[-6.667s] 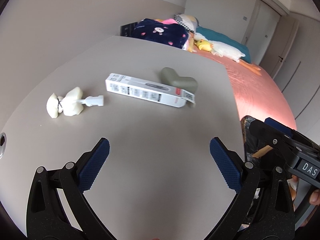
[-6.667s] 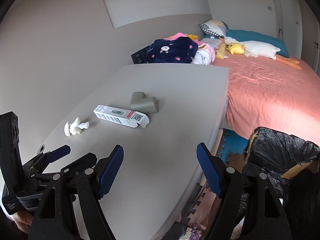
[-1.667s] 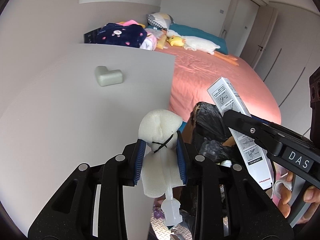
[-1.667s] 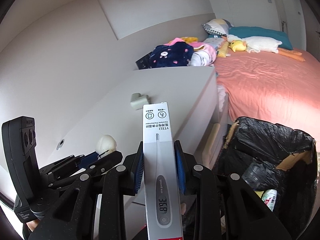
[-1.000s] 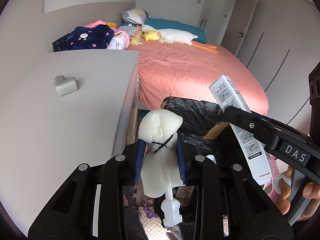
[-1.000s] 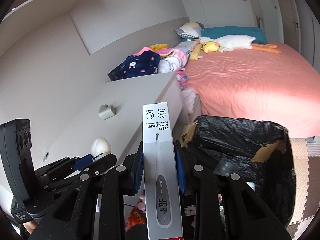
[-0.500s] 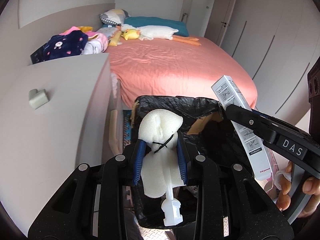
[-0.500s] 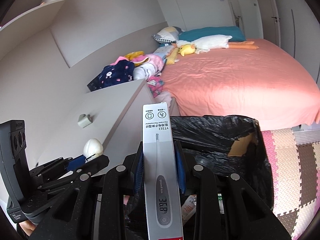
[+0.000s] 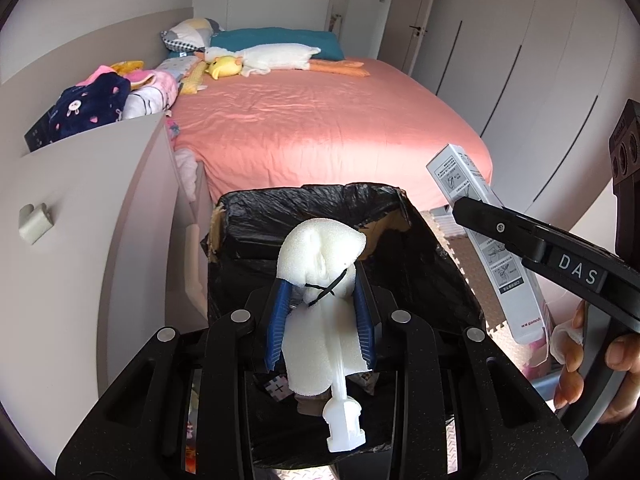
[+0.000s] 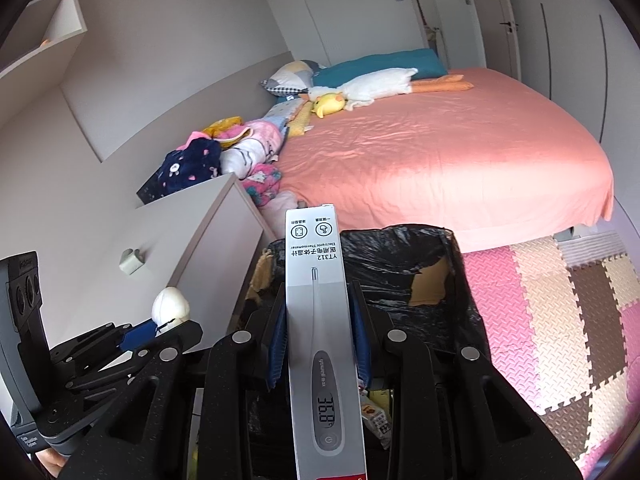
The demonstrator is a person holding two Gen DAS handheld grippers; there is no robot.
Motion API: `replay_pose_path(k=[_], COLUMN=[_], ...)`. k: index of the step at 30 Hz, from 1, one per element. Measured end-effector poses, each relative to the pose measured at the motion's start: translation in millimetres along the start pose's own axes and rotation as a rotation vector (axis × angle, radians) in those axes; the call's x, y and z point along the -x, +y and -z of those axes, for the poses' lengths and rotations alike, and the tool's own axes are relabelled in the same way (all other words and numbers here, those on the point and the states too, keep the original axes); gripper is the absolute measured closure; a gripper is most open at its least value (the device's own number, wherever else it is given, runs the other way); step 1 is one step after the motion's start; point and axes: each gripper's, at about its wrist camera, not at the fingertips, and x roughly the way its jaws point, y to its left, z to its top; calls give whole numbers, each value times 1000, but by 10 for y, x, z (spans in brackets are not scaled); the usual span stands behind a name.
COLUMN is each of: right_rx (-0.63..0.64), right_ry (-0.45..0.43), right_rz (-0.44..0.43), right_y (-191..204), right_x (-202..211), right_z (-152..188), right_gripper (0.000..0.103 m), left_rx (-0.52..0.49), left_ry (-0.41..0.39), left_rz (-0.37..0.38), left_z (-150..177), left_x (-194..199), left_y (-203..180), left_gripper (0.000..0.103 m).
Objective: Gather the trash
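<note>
My left gripper [image 9: 322, 312] is shut on a white foam wad with a plastic stem [image 9: 320, 280] and holds it above the black-lined trash bin [image 9: 256, 224]. My right gripper [image 10: 318, 344] is shut on a white thermometer box [image 10: 318, 320], held upright over the same bin [image 10: 400, 248]. The box also shows at the right of the left wrist view [image 9: 492, 240], and the foam wad at the left of the right wrist view [image 10: 170, 306]. Some trash lies at the bin's bottom.
A grey desk [image 9: 80, 220] with a green corner guard [image 9: 35, 222] stands left of the bin. A bed with a pink sheet [image 9: 312, 120] lies behind it. Foam floor mats [image 10: 560, 320] lie to the right.
Both grippers have swung right from the desk with their loads. They now hang over the bin, slightly closer than half a second ago.
</note>
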Motion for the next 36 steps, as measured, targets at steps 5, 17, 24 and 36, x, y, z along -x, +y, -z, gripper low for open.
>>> replay_pose_path(k=[5, 17, 24, 36], right_rx=[-5, 29, 40, 35], right_ry=[7, -23, -66, -52], right_rz=[11, 65, 83, 77], right_y=[-45, 60, 111, 127], right_x=[-40, -38, 69, 44], right_z=[1, -46, -72, -71], right_gripper=[73, 32, 18, 18], left_rx=[0, -8, 18, 15], left_ry=[12, -15, -39, -34], left_rz=[7, -45, -71, -87], left_z=[-9, 11, 18, 13], left_x=[-66, -59, 6, 4], left_y=[-2, 38, 120, 136], left_gripper=[73, 10, 6, 6])
